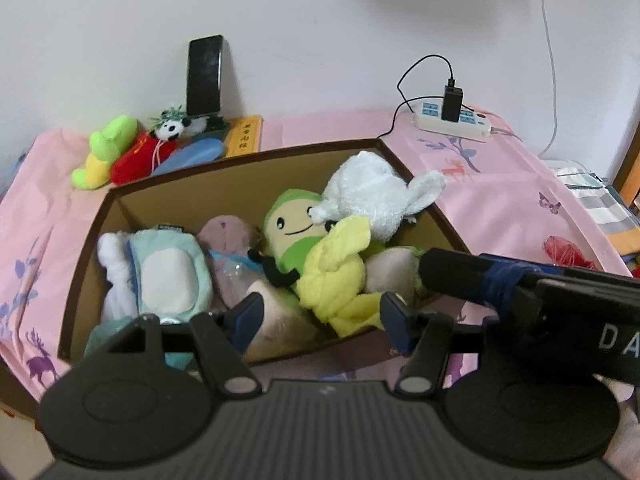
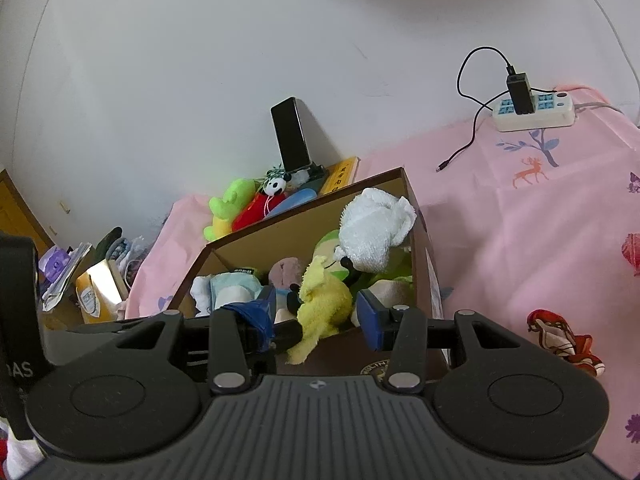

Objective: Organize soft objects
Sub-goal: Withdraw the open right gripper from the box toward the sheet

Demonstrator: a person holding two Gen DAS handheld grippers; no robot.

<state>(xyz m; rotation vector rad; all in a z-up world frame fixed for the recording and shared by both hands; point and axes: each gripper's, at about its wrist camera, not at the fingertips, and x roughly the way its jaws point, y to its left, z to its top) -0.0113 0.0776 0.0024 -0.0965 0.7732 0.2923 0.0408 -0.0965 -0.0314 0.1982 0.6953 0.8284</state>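
Both tongs hang over the near end of the box (image 1: 100, 216), which sits on a pink sheet (image 1: 500, 200) against the white wall. The left tongs (image 1: 320, 320) are spread wide with nothing between the pads; the yellow toy (image 1: 336, 276) lies just beyond them, inside the box. The right tongs (image 2: 316, 314) are spread too, with the yellow toy (image 2: 320, 304) sitting in the gap, a loose end draped over the box's near rim; whether either pad touches it, I can't tell.

The box (image 2: 288, 228) is packed: a white plush (image 1: 372, 196) on top at the far right corner, a green smiling toy (image 1: 294, 224) under it, a mauve one (image 1: 228, 236) beside that, a pale blue one (image 1: 168, 268) at the left end.

Outside, behind the box's far left corner, a lime toy (image 1: 106, 152), a red one (image 1: 136, 158) and a small panda (image 1: 172, 128) lie heaped below a phone (image 1: 205, 76) leaning on the wall. A power strip (image 1: 454, 118) rests far right.
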